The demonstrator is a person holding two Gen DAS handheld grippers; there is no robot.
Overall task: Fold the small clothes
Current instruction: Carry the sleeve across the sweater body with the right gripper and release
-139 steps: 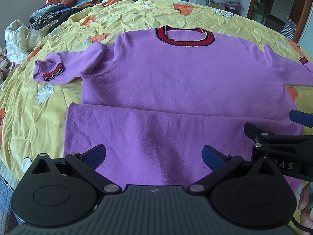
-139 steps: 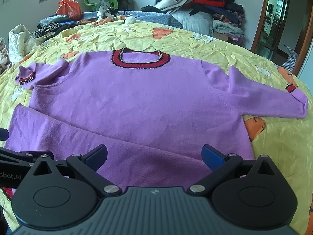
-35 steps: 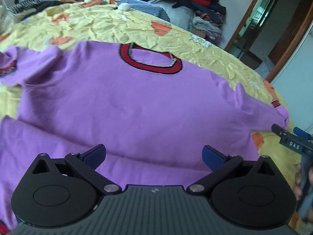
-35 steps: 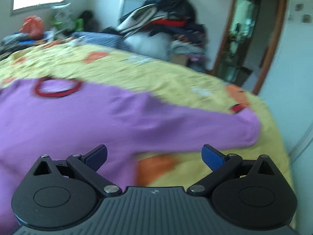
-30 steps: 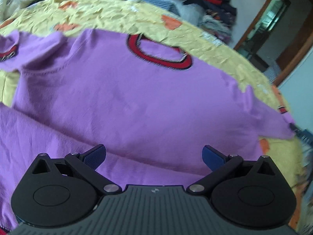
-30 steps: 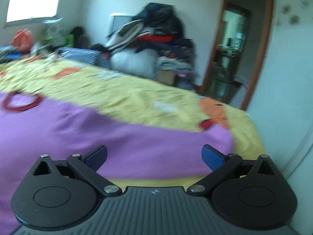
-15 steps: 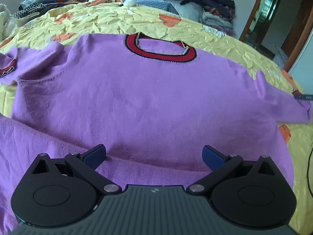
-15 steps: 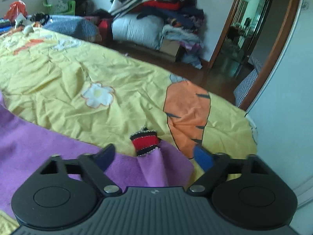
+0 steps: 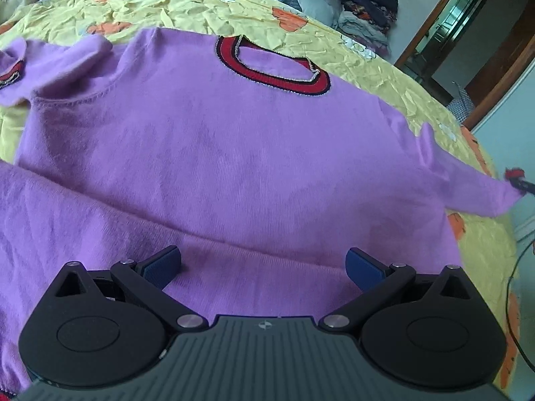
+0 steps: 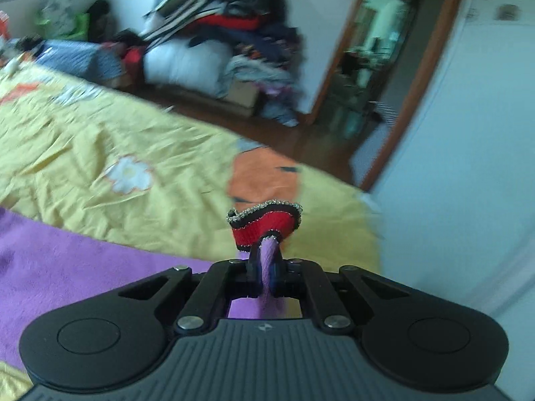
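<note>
In the right wrist view, the right gripper (image 10: 265, 260) was seen at lower centre with its jaws clamped tight on the end of a sleeve (image 10: 267, 277), purple knit being pinched between the pads. The red and black cuff (image 10: 264, 222), edged with a silvery trim, was pushed up in a wavy fan just above the fingertips. Behind the cuff, at centre, an orange carrot print (image 10: 264, 177) was shown on the yellow bedsheet (image 10: 100, 140), with a white flower print (image 10: 128, 173) to its left. The body of the purple sweater (image 10: 67, 267) was spread across the lower left of the frame. Farther back, a heap of clothes (image 10: 227, 33) was piled at upper centre against the wall, and a wooden door frame (image 10: 411, 100) was seen at upper right, all somewhat blurred.

In the left wrist view, the left gripper (image 9: 264, 264) was held at the bottom of the frame with its blue pads (image 9: 160, 264) spread wide, nothing between them, above the folded-up lower part of the sweater (image 9: 234, 153). The sweater was laid flat on the sheet, filling most of the frame, its red collar (image 9: 274, 73) at upper centre and its other cuff (image 9: 11, 75) at the left edge. At the right edge the far sleeve (image 9: 474, 190) was stretched out toward a dark gripper tip, only partly visible.
</note>
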